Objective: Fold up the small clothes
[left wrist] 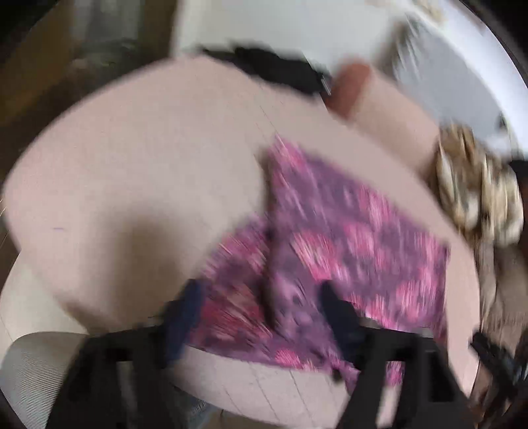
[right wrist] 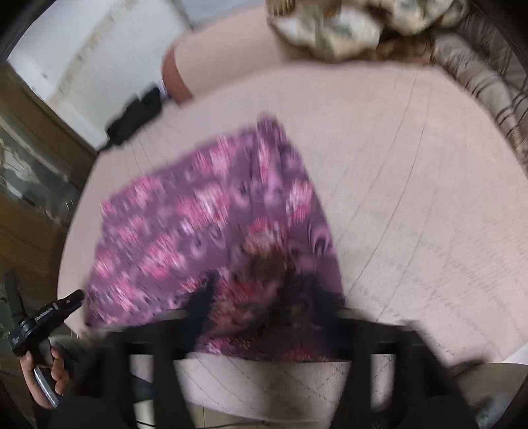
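- A purple and pink patterned garment (left wrist: 346,250) lies on a pale pink padded surface (left wrist: 132,171), close to the near edge, and looks folded over on itself — one layer sits atop another along the near side.
- Both views are smeared with motion blur, so the fine detail of the cloth is hard to read.
- The left gripper (left wrist: 260,300) hangs just above the garment's near edge with its jaws spread apart; the cloth shows in the gap between them, but the fingers (left wrist: 188,307) are not pinching it.
- The right gripper (right wrist: 264,297) is over the near right part of the same garment (right wrist: 204,224), its jaws also parted and nothing clamped in them; whether the tips brush the fabric, I cannot tell.
- From the right wrist view, the left gripper (right wrist: 71,302) shows at the left edge, gripped by a person's hand (right wrist: 46,373).
- A heap of beige and white clothes (right wrist: 333,29) sits at the far side of the surface, well apart from the purple garment.
- A black object (right wrist: 135,115) lies at the far left edge of the surface — too blurred to make out what it is.
- A striped cushion (right wrist: 495,109) lies along the far right edge.
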Demonstrator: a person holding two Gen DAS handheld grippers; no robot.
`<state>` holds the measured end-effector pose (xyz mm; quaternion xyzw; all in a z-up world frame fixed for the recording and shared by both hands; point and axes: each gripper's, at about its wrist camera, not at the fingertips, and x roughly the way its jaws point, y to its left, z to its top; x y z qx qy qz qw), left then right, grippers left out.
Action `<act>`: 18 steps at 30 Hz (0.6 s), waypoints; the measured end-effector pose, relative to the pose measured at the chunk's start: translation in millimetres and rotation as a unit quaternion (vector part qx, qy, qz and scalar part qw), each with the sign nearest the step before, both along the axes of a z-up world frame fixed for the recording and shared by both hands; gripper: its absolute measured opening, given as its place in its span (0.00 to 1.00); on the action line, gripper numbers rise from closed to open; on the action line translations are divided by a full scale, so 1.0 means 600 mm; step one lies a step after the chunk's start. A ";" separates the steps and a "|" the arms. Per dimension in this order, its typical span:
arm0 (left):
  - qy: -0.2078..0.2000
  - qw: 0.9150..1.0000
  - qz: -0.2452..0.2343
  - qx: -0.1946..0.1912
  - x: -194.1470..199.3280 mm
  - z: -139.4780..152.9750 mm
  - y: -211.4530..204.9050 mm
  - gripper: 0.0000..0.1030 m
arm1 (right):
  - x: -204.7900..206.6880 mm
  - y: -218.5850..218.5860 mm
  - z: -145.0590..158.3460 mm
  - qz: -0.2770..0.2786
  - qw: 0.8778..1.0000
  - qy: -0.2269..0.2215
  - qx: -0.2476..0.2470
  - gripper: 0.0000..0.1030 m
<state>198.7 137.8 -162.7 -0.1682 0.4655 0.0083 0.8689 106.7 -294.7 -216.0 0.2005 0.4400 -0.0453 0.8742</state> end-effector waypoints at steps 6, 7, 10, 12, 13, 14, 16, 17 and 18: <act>0.062 0.998 0.020 -0.021 0.044 -0.038 0.010 0.86 | 0.023 0.052 0.040 0.068 0.995 -0.026 0.073 0.71; 0.063 0.998 0.018 -0.021 0.052 -0.044 0.009 0.86 | 0.040 0.074 0.045 0.092 0.992 -0.023 0.081 0.71; 0.063 0.998 0.010 -0.025 0.049 -0.053 0.011 0.86 | 0.081 0.129 0.049 0.140 0.984 -0.012 0.107 0.71; 0.079 0.996 0.001 -0.034 0.062 -0.073 0.007 0.86 | 0.117 0.165 0.046 0.164 0.979 0.001 0.121 0.72; 0.088 0.995 0.004 -0.037 0.069 -0.084 0.007 0.86 | 0.148 0.187 0.041 0.180 0.975 0.019 0.132 0.74; 0.093 0.995 0.003 -0.043 0.071 -0.089 0.006 0.86 | 0.166 0.204 0.036 0.192 0.971 0.034 0.137 0.74; 0.113 0.991 -0.011 -0.070 0.076 -0.105 0.004 0.87 | 0.211 0.244 0.027 0.211 0.966 0.062 0.134 0.74; 0.116 0.991 -0.015 -0.070 0.076 -0.107 0.001 0.87 | 0.224 0.258 0.024 0.219 0.964 0.070 0.132 0.74; 0.114 0.991 -0.018 -0.069 0.075 -0.106 -0.002 0.87 | 0.240 0.267 0.020 0.224 0.963 0.079 0.130 0.74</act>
